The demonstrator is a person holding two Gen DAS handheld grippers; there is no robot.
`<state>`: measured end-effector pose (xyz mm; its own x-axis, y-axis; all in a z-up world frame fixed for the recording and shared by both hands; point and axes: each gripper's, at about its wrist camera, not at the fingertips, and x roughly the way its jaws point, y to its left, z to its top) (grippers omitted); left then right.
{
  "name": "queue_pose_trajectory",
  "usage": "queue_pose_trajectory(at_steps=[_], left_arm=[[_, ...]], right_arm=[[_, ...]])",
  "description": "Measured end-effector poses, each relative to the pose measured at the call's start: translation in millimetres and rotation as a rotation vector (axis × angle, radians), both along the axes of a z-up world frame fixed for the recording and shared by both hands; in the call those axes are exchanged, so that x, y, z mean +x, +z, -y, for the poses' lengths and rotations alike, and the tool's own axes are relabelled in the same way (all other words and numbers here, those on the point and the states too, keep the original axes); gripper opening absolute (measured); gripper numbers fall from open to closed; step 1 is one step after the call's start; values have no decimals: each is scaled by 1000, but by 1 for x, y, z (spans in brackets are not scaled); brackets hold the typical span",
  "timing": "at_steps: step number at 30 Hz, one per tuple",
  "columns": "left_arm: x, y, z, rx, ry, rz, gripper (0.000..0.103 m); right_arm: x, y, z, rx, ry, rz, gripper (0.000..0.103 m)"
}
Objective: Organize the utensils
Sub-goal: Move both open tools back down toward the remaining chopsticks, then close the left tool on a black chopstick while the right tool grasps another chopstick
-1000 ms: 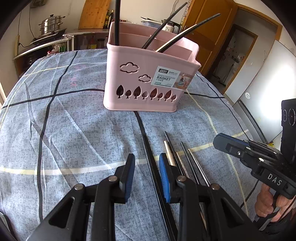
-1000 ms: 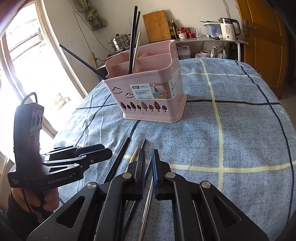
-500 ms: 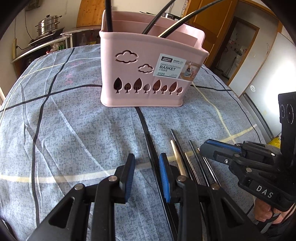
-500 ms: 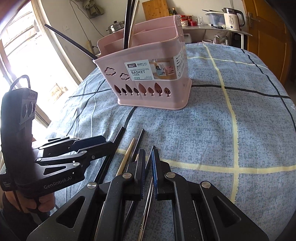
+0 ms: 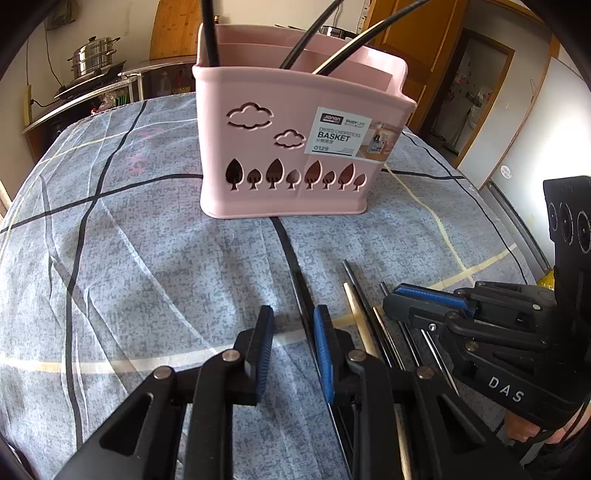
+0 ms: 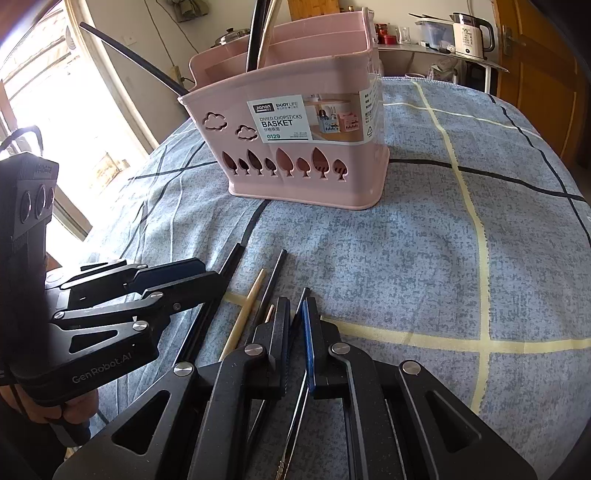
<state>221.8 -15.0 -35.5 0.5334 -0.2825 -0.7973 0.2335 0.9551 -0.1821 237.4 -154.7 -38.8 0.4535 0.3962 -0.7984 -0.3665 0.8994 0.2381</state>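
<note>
A pink chopstick basket (image 5: 288, 147) (image 6: 295, 162) stands on the blue checked cloth with several dark chopsticks (image 5: 208, 33) upright in it. Loose chopsticks lie in a row in front of it: a long black one (image 5: 301, 295) (image 6: 231, 264), a wooden one (image 5: 352, 306) (image 6: 251, 299) and thin metal ones (image 5: 384, 332). My left gripper (image 5: 293, 317) (image 6: 212, 275) hangs low over the black chopstick. Its jaws are closing, with the stick between them near the right pad, and neither pad presses on it. My right gripper (image 6: 295, 306) (image 5: 388, 302) is shut and empty just above the metal chopsticks.
The cloth (image 6: 461, 258) covers the whole table and drops off at the edges. Behind the table stand a steel pot (image 5: 92, 55), a wooden board (image 5: 173, 29) and a kettle (image 6: 471, 35) on a shelf. A hand (image 6: 74, 410) grips each tool's handle.
Both grippers have come lower and closer to the row of chopsticks, so the basket looks larger. The right gripper sank towards the metal chopsticks. The left jaws narrowed a little.
</note>
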Motion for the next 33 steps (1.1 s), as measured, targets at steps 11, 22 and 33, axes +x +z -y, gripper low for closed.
queue_pose_trajectory(at_steps=[11, 22, 33], left_arm=[[2, 0, 6, 38, -15, 1, 20], [9, 1, 9, 25, -14, -11, 7], [5, 29, -4, -38, -9, 42, 6]], right_arm=[[3, 1, -11, -64, 4, 4, 6], [1, 1, -12, -66, -2, 15, 5], [-2, 17, 2, -13, -10, 49, 5]])
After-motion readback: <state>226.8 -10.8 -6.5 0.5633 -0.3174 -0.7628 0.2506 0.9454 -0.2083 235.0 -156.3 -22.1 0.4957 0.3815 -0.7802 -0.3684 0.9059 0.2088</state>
